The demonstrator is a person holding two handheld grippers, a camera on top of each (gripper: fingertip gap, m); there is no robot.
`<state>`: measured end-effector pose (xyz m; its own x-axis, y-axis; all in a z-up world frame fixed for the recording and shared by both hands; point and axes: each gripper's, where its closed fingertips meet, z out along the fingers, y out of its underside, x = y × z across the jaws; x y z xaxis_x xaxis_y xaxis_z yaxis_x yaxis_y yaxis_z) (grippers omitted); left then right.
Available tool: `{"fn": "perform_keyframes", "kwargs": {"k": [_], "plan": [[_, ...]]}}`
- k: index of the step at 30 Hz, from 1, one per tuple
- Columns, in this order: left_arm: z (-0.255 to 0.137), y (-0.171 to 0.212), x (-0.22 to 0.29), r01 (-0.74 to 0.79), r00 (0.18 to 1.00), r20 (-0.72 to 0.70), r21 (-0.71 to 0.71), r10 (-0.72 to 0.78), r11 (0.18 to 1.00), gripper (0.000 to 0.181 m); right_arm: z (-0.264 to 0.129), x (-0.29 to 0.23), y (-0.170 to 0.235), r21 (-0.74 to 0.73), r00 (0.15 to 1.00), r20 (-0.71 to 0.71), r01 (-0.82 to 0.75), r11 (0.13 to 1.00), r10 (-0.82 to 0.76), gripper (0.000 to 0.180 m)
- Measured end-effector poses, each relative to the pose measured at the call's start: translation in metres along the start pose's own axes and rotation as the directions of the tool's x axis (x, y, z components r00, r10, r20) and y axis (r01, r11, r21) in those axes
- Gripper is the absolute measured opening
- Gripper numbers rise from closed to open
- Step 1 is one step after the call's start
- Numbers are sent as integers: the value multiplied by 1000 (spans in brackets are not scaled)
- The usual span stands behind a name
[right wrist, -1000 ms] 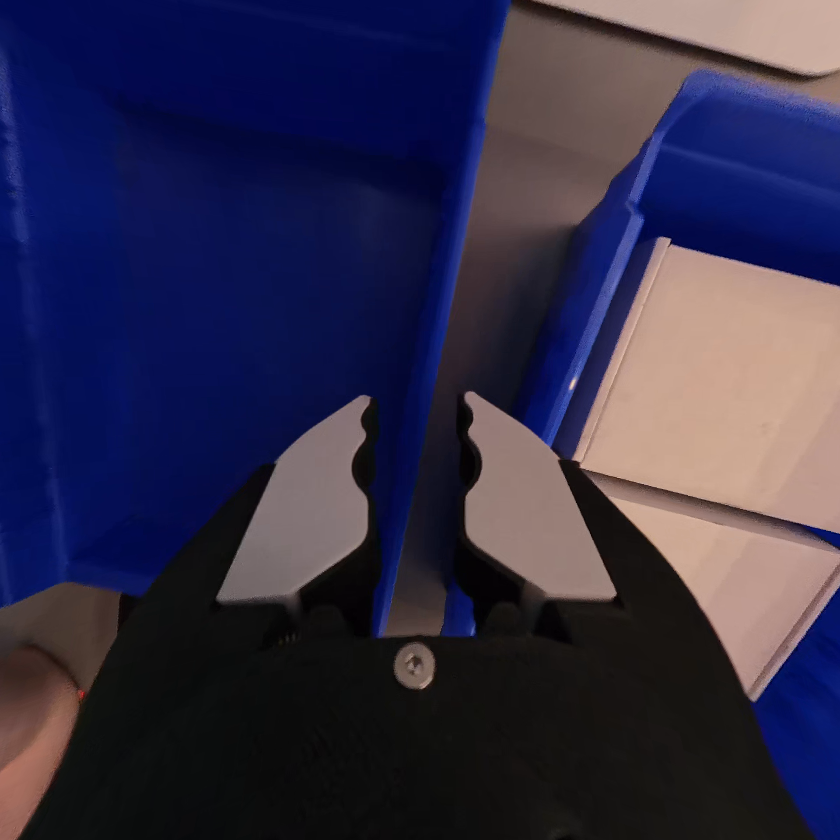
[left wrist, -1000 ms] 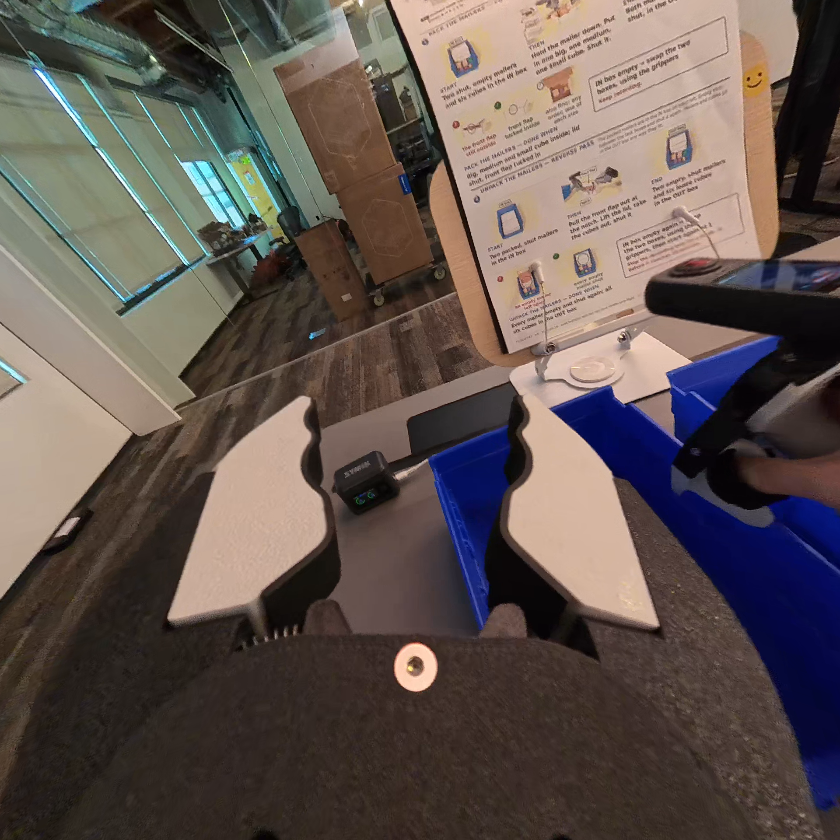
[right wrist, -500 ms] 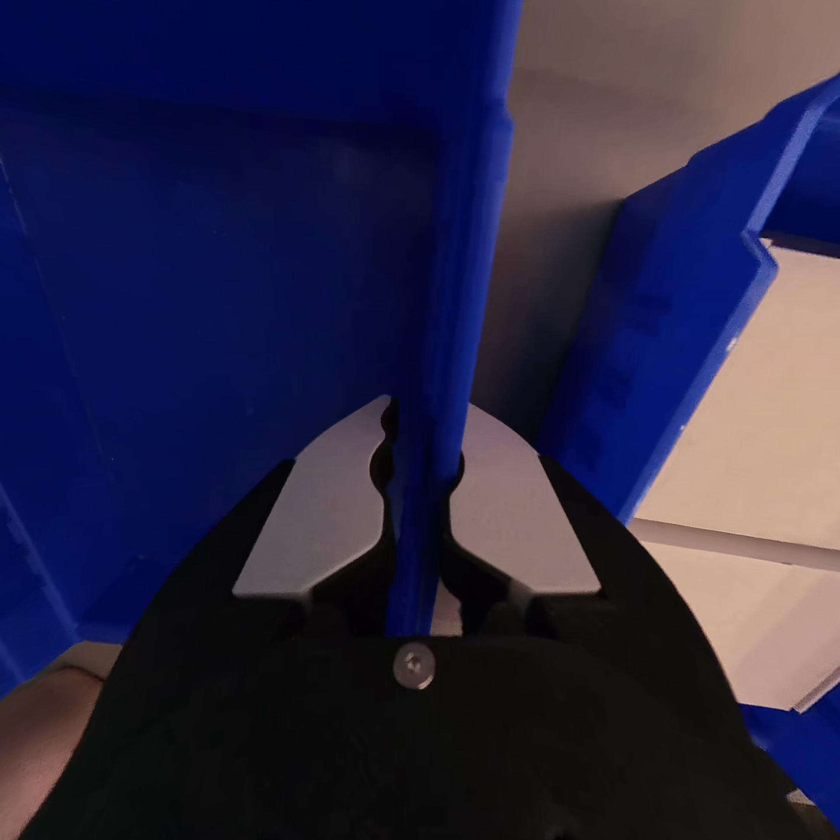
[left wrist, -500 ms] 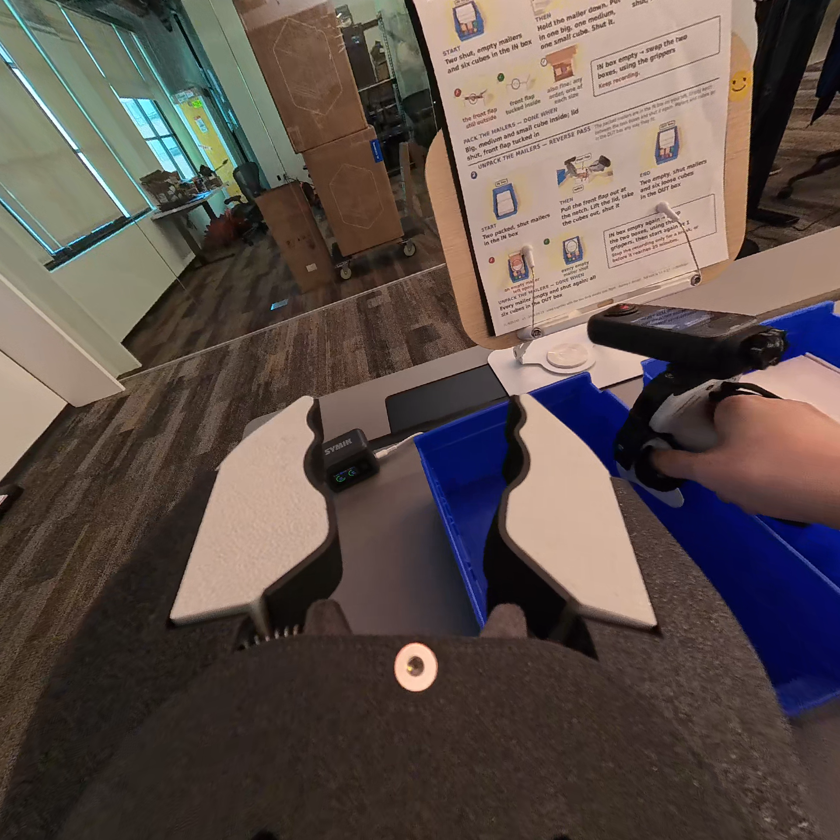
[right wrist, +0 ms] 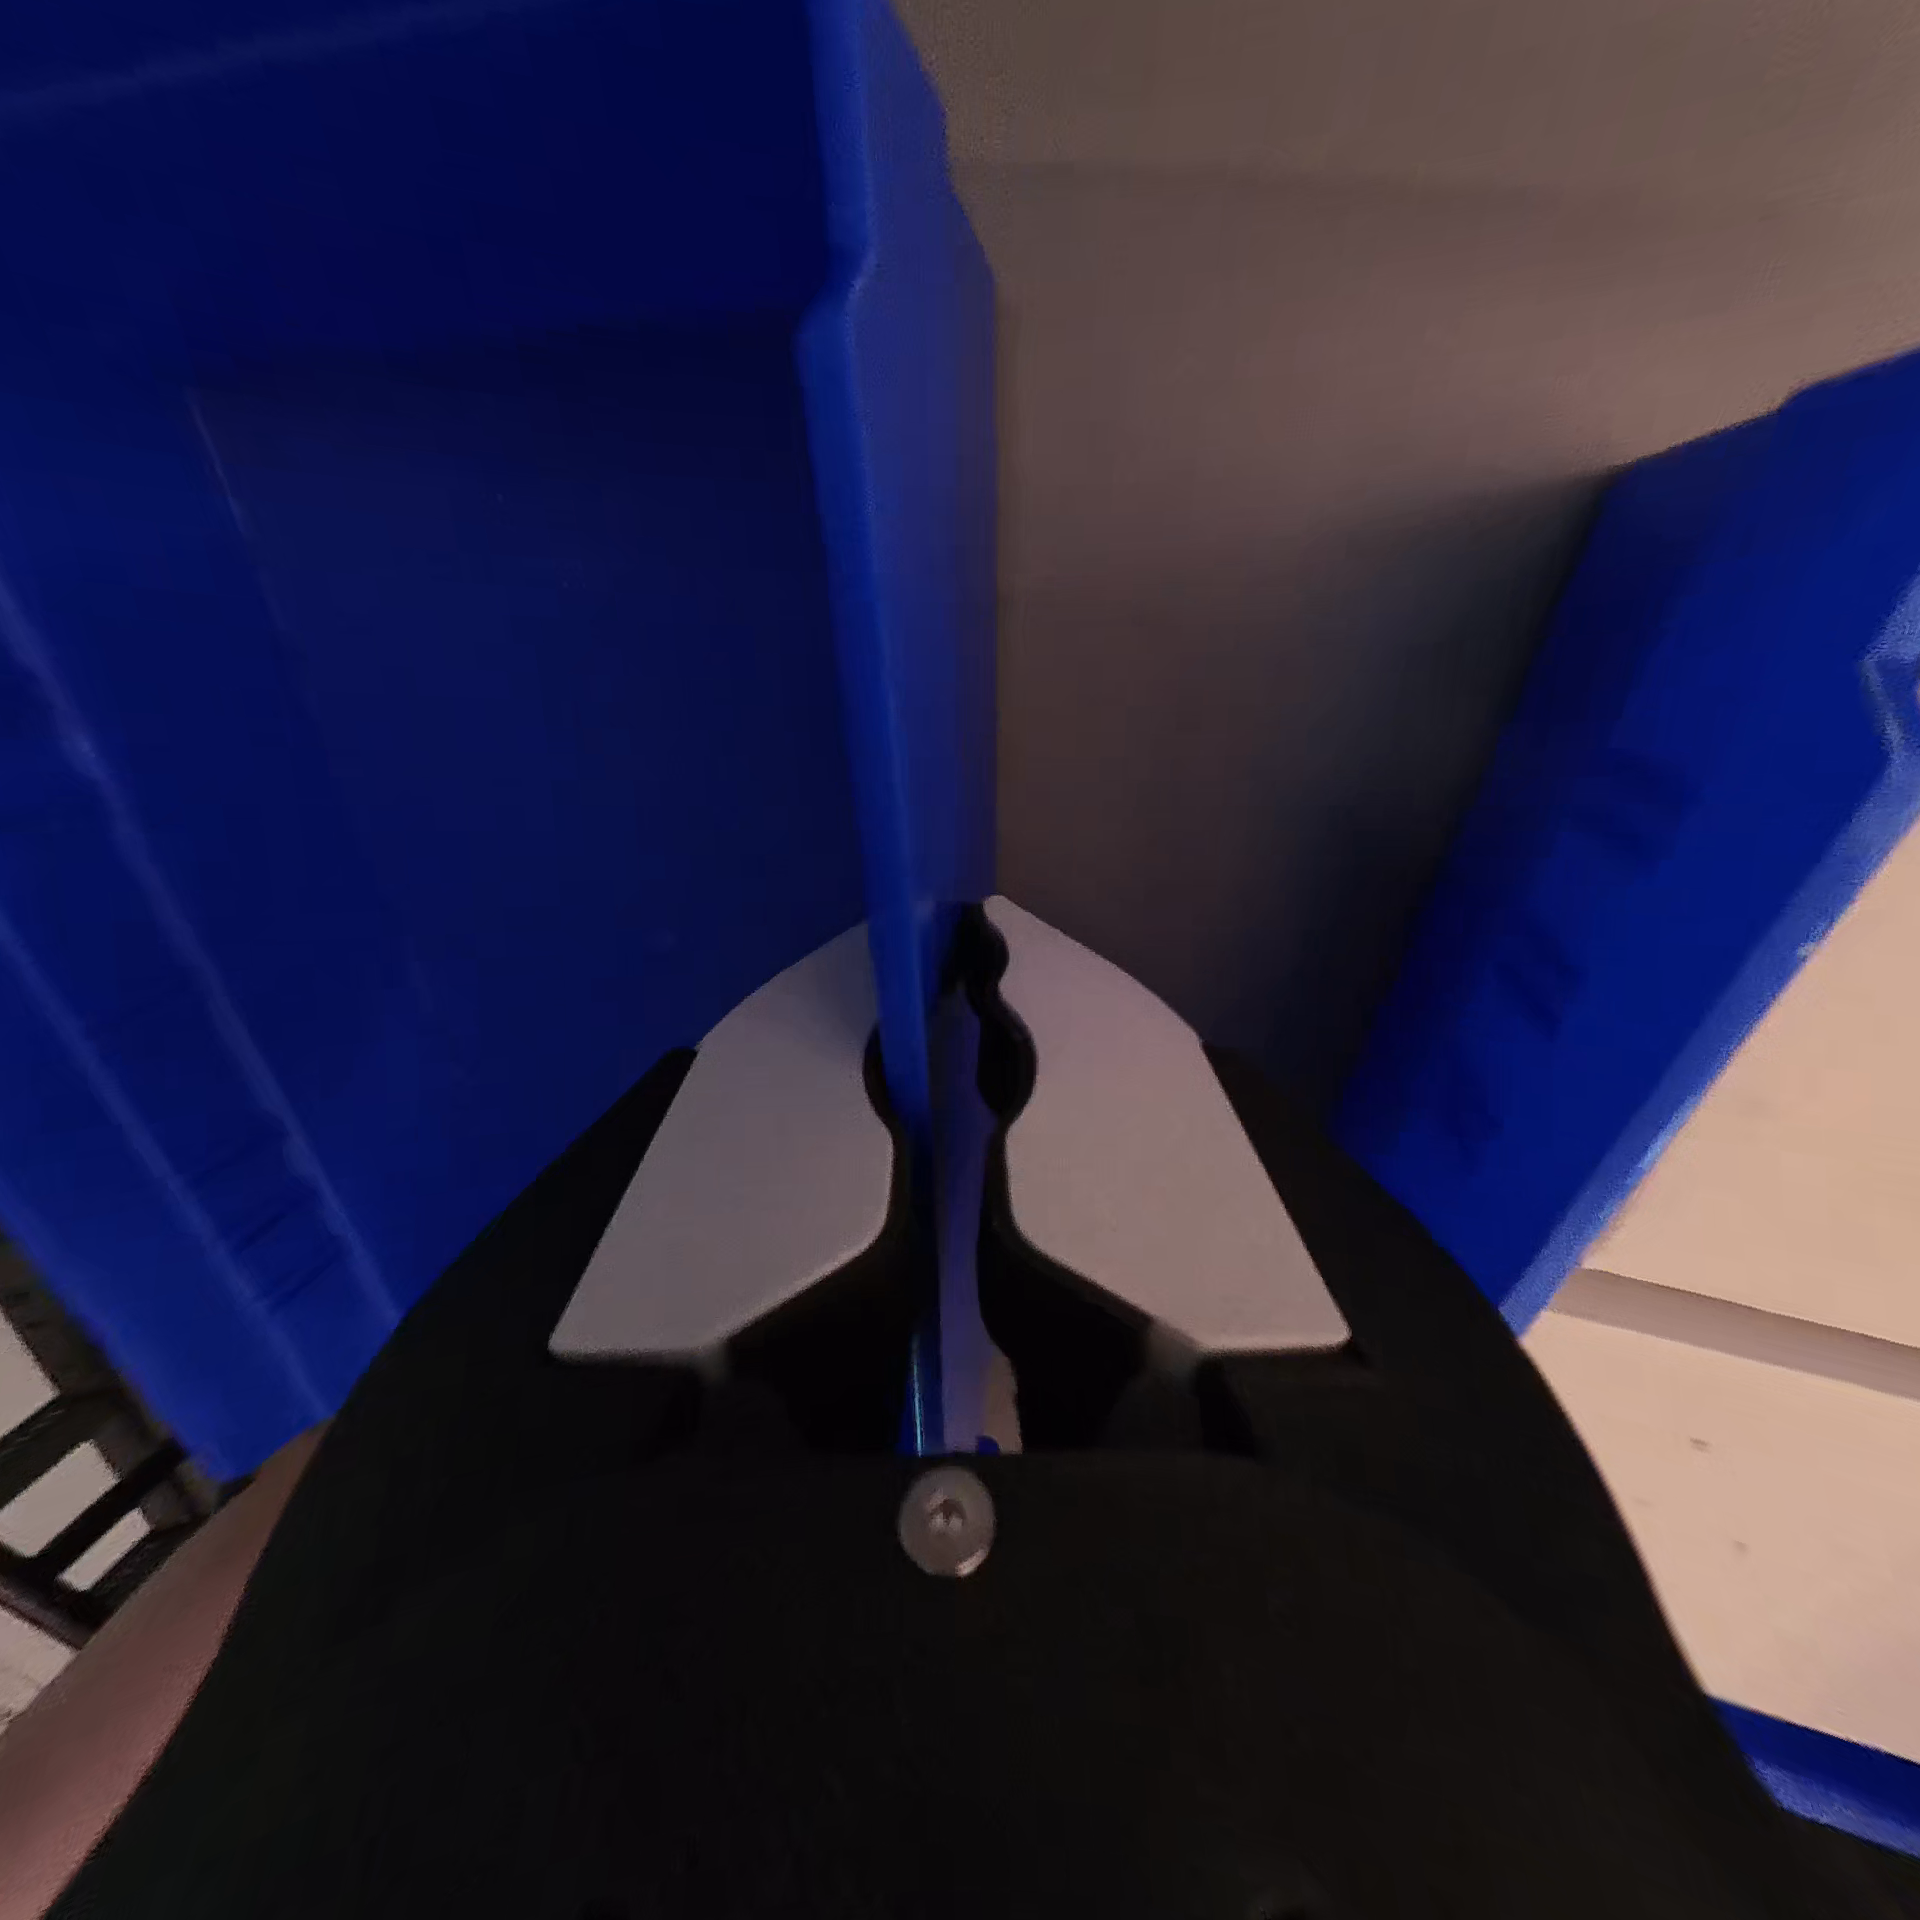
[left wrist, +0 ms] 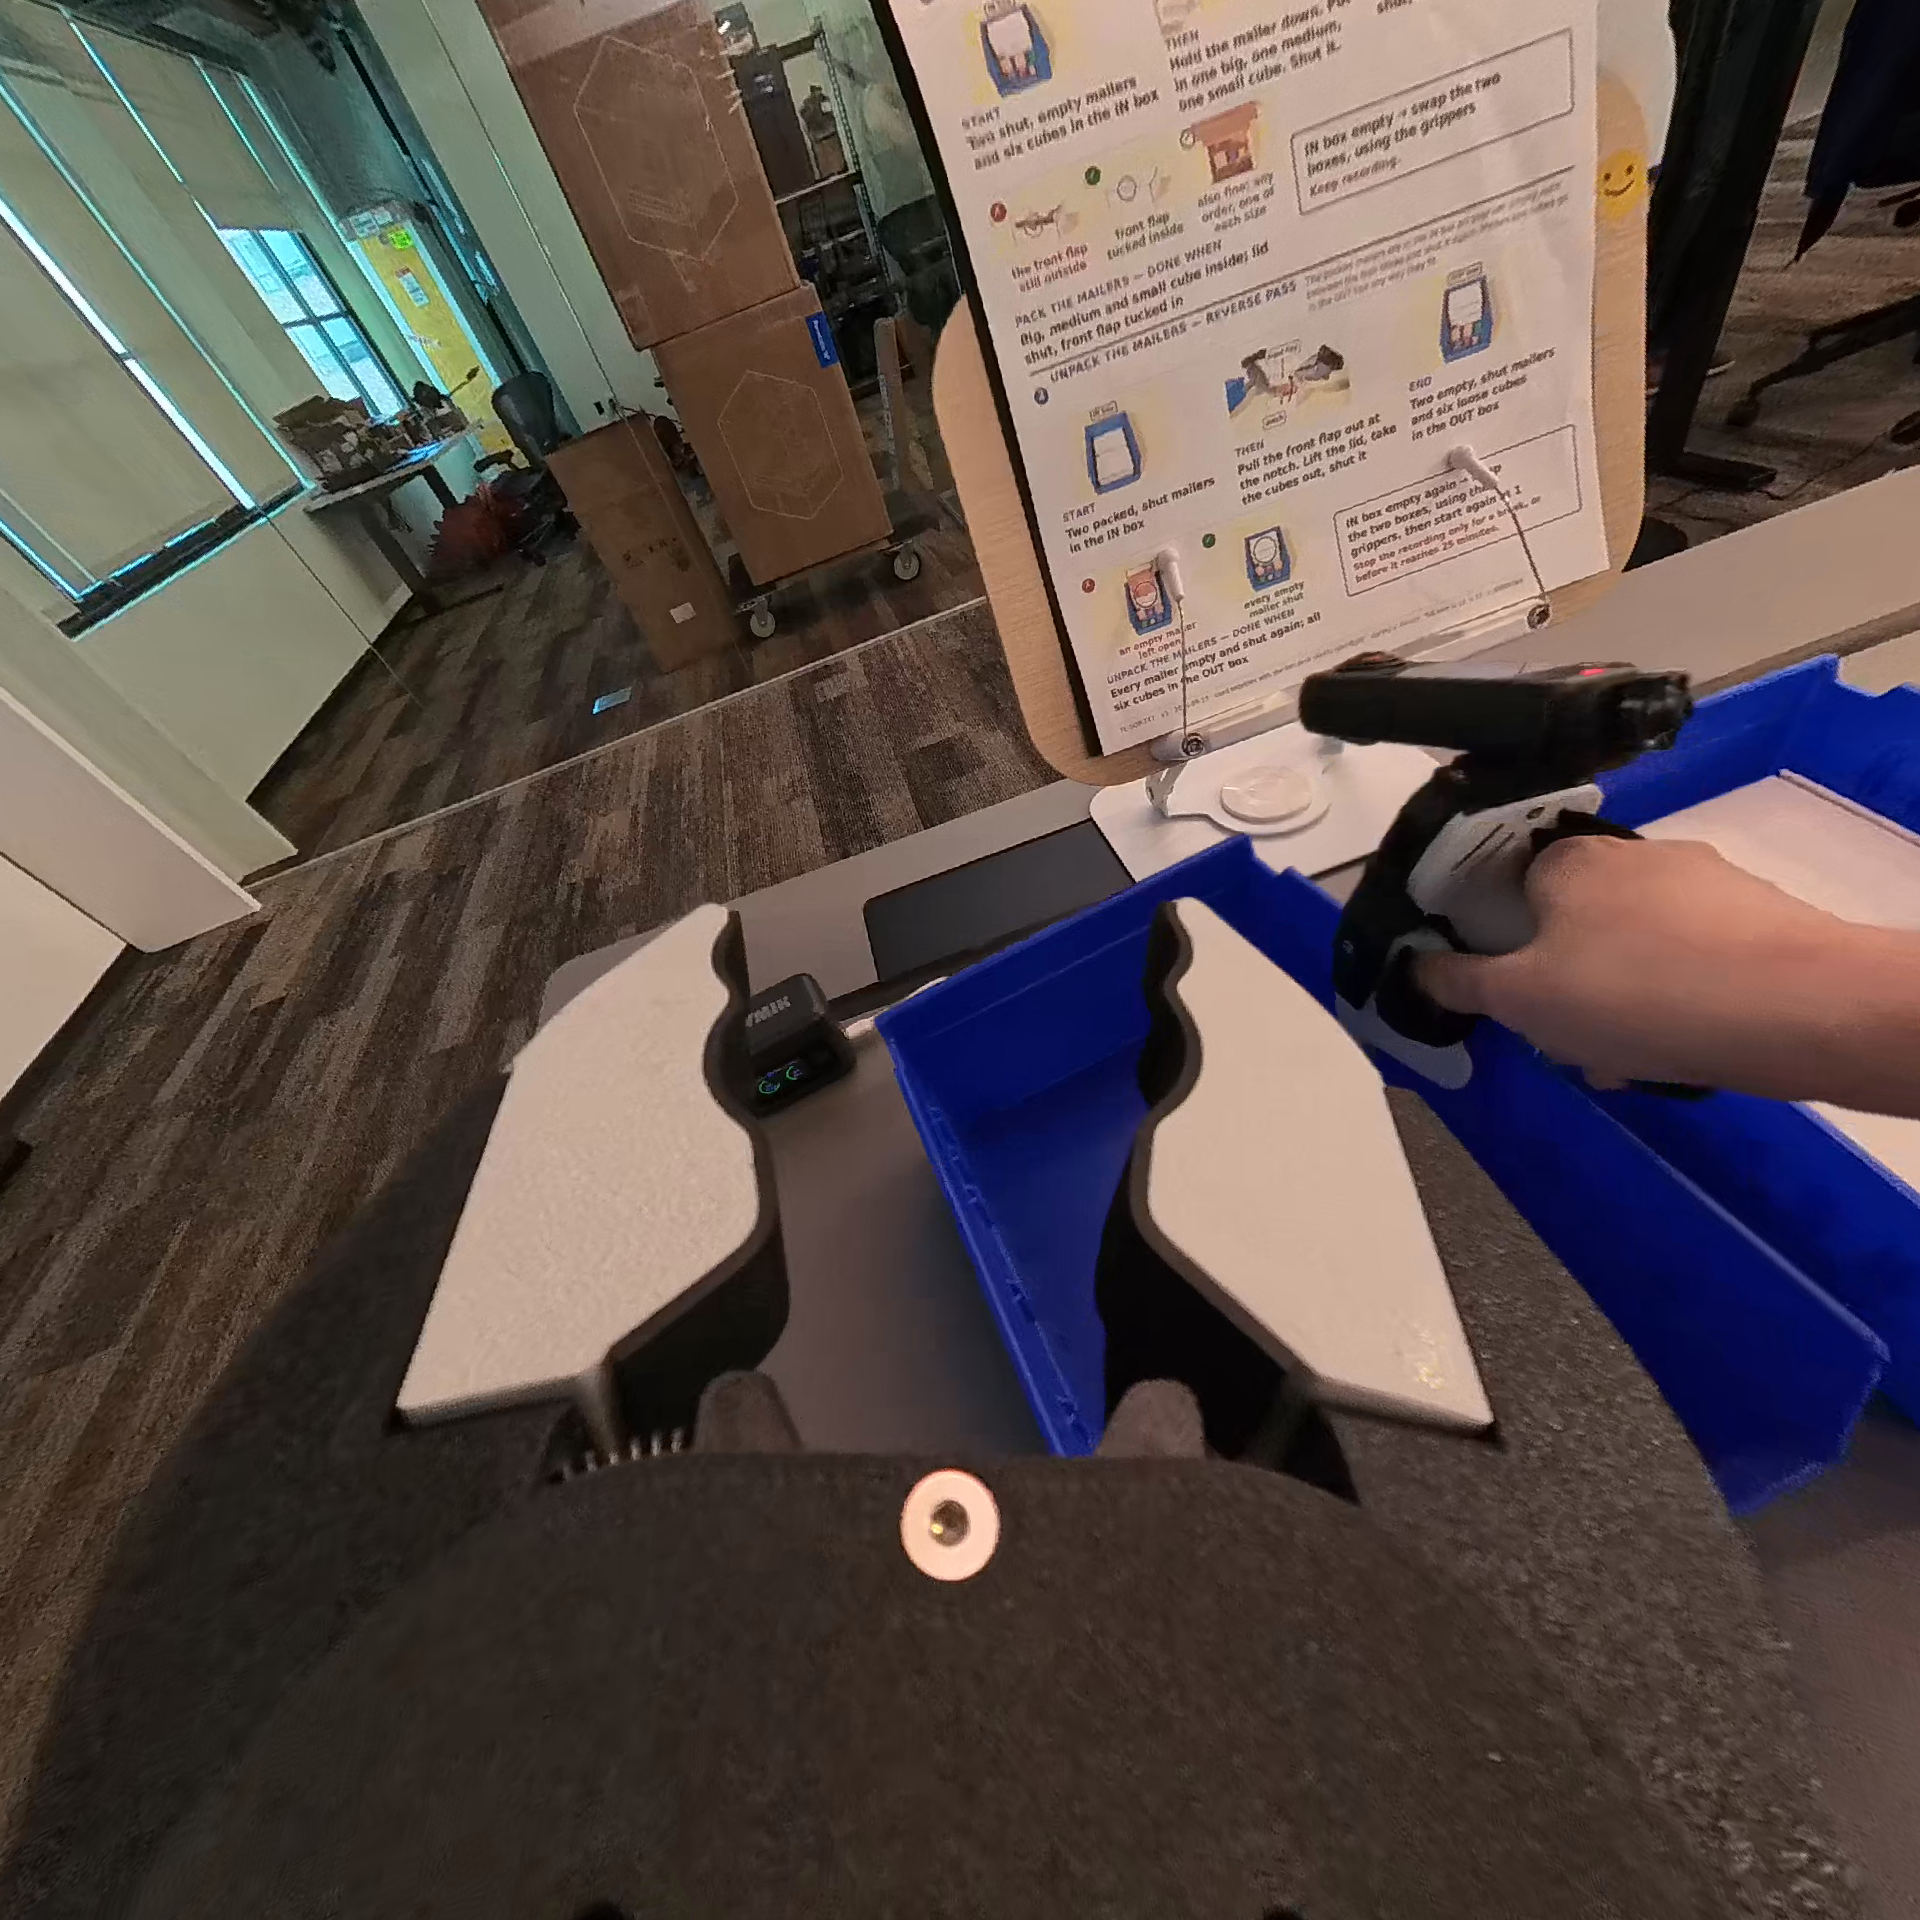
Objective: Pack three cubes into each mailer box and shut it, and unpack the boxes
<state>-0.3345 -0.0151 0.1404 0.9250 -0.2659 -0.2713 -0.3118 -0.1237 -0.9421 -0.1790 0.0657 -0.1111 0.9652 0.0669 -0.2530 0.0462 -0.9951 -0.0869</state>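
Observation:
An empty blue bin (left wrist: 1049, 1049) sits on the grey table (left wrist: 831, 1278). My left gripper (left wrist: 951, 914) is open and straddles the bin's left wall, with the right finger inside the bin and the left finger outside. My right gripper (right wrist: 935, 925) is shut on the bin's right wall (right wrist: 904, 623); it also shows in the left wrist view (left wrist: 1455, 935), held by a hand. A second blue bin (right wrist: 1621, 831) to the right holds white mailer boxes (right wrist: 1756, 1455), which also show in the left wrist view (left wrist: 1756, 831). No cubes are in view.
A wooden board with an instruction sheet (left wrist: 1268, 364) stands on a white base (left wrist: 1257, 810) behind the bins. A small black device with green lights (left wrist: 790, 1049) and a black pad (left wrist: 987, 904) lie left of the empty bin. The table edge and floor lie to the left. The left gripper's tips are roughly 30 cm from the right gripper's.
My right gripper has closed on the empty bin's right wall, and the gap to the second bin has widened. My left gripper has stayed open over the left wall.

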Motion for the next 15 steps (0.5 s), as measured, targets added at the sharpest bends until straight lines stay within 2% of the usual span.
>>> {"fn": "perform_keyframes", "kwargs": {"k": [3, 8, 12, 15], "plan": [[-12, -7, -4, 14, 1000, 1, 37, -14, 999, 73, -7, -4, -8, -9, 995, -64, 75, 997, -75, 7], [-39, -17, -10, 35, 999, -8, 90, -35, 995, 73, -35, -26, -22, -16, 988, -59, 143, 990, -144, 7], [-65, -34, -10, 81, 996, -45, 196, -73, 977, 68, -78, -26, -27, -49, 979, -70, 190, 981, -193, 7], [-86, -47, -5, 103, 993, -77, 283, -85, 954, 65, -126, -1, -30, -71, 984, -63, 162, 984, -166, 6]]}}
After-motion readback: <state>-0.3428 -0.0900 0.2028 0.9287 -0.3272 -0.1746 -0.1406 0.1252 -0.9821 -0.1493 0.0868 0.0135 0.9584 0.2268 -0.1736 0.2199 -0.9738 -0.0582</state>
